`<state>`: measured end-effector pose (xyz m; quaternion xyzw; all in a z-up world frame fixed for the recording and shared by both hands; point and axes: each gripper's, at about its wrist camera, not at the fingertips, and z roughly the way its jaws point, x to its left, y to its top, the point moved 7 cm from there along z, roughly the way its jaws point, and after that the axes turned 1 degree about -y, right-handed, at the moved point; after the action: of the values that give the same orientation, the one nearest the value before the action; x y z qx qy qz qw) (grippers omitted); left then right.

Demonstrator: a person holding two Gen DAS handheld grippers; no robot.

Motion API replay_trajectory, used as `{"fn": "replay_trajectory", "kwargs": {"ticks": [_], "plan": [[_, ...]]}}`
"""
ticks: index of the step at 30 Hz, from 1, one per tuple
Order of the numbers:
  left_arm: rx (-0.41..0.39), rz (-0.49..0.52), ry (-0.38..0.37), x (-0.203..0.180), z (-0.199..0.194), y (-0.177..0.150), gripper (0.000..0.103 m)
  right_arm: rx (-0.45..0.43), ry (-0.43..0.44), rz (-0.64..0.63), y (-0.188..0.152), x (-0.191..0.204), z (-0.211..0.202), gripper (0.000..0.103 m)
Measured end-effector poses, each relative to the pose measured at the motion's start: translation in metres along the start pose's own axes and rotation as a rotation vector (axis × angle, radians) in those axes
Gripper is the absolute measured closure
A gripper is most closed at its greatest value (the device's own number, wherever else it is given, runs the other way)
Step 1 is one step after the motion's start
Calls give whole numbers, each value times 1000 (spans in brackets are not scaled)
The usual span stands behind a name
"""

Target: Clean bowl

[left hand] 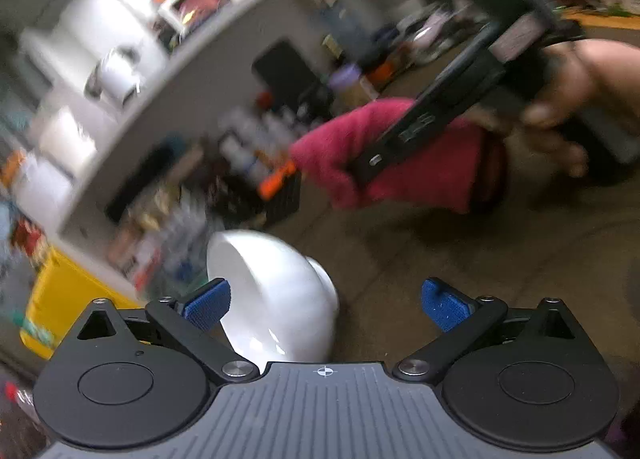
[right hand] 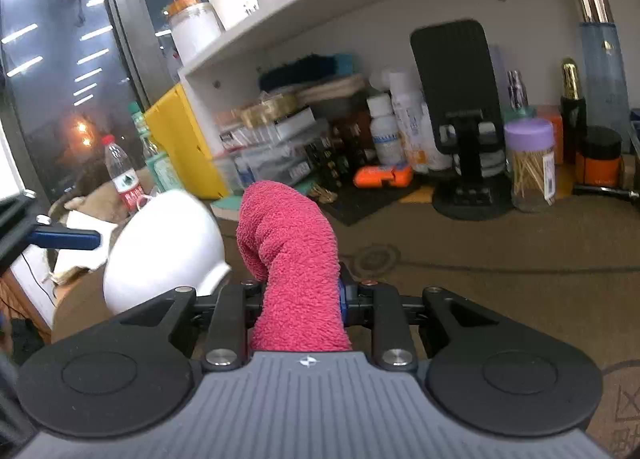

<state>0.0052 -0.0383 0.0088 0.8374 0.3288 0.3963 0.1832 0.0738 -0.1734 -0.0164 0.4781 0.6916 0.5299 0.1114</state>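
Note:
A white bowl [left hand: 276, 299] is tipped on its side, foot toward the right, between the wide-spread blue fingers of my left gripper [left hand: 326, 305]. One blue pad [left hand: 208, 305] overlaps its rim; the other is apart from it. The frames do not show whether the bowl is resting on the table or falling. In the right wrist view the bowl [right hand: 164, 251] is at the left, with a blue left finger [right hand: 64, 239] beside it. My right gripper [right hand: 304, 299] is shut on a pink towel [right hand: 292, 263] that stands up ahead. The towel [left hand: 400, 163] also shows in the left wrist view.
A brown patterned table [right hand: 500, 287] lies below. At the back stand a phone stand [right hand: 460, 115], a toothpick jar [right hand: 530, 163], bottles, an orange pack [right hand: 384, 175] and a yellow box [right hand: 180, 139] under a white shelf. A water bottle [right hand: 122, 175] stands at the left.

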Motion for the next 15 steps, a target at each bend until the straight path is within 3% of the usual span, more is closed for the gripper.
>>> {"fn": "replay_trajectory", "kwargs": {"ticks": [1, 2, 3, 7, 9, 15], "plan": [[20, -33, -1, 3, 9, -1, 43, -1, 2, 2, -1, -1, -1, 77], [37, -94, -8, 12, 18, -2, 65, -1, 3, 2, -2, -1, -1, 77], [49, -160, -33, 23, 27, -3, 71, -1, 5, 3, -2, -2, -2, 76], [48, -231, -88, 33, 34, -3, 79, -1, 6, 9, -3, -4, 1, 75], [65, -268, -152, 35, 39, -3, 92, -3, 9, 1, -2, -3, 1, 75], [69, -423, -314, 34, 30, -18, 93, 6, -37, -258, 9, 31, -2, 75]]}}
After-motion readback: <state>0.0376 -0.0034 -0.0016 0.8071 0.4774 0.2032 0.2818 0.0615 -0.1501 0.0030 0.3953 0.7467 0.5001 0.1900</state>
